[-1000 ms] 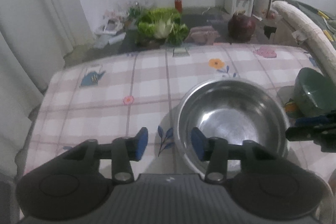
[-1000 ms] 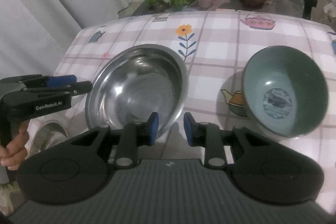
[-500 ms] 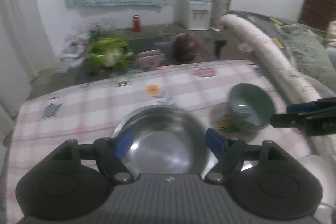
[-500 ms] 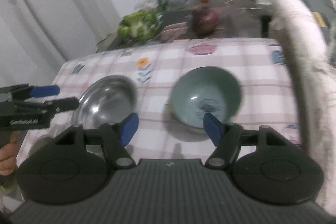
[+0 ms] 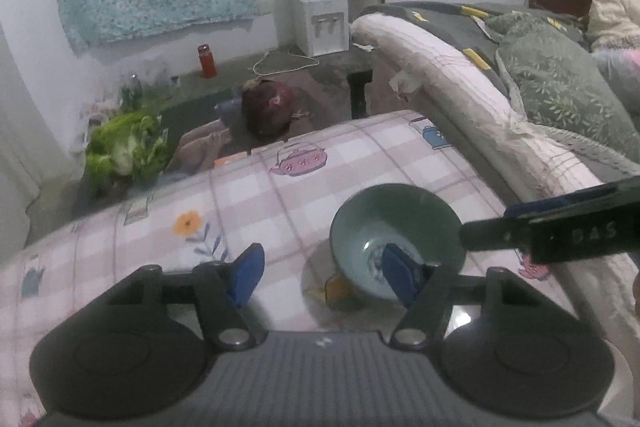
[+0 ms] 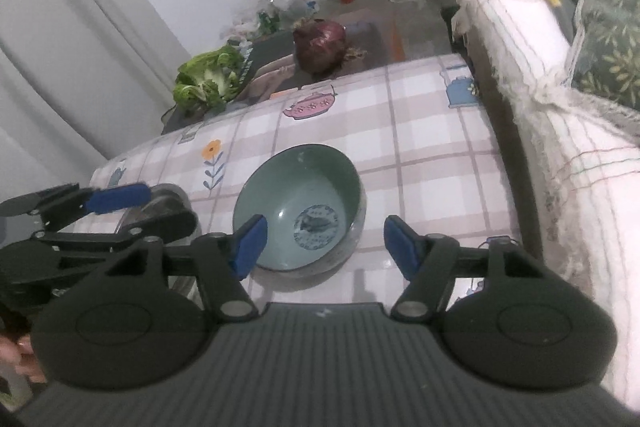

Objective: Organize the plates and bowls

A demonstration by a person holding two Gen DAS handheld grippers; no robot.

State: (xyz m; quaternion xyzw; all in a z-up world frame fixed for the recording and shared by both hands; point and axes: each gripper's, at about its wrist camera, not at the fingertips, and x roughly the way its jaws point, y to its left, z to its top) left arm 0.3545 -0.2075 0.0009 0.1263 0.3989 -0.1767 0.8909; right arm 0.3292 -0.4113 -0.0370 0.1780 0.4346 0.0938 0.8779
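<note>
Green bowl (image 6: 300, 211) on table, ahead of right gripper (image 6: 322, 247).

Green bowl (image 6: 300, 211), pink-checked tablecloth (image 6: 432, 163)

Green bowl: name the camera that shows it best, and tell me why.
Right wrist. The green bowl shows nearly whole there, rim and printed bottom clear. In the left wrist view, the bowl is partly hidden by a blue pad and the right tool.

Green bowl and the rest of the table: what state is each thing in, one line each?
green bowl: upright, empty, resting on the checked tablecloth, ungripped.
steel bowl: on the cloth left of the green bowl, mostly hidden by the left tool.
left tool: open, holding nothing.
right tool: open, holding nothing.
</note>
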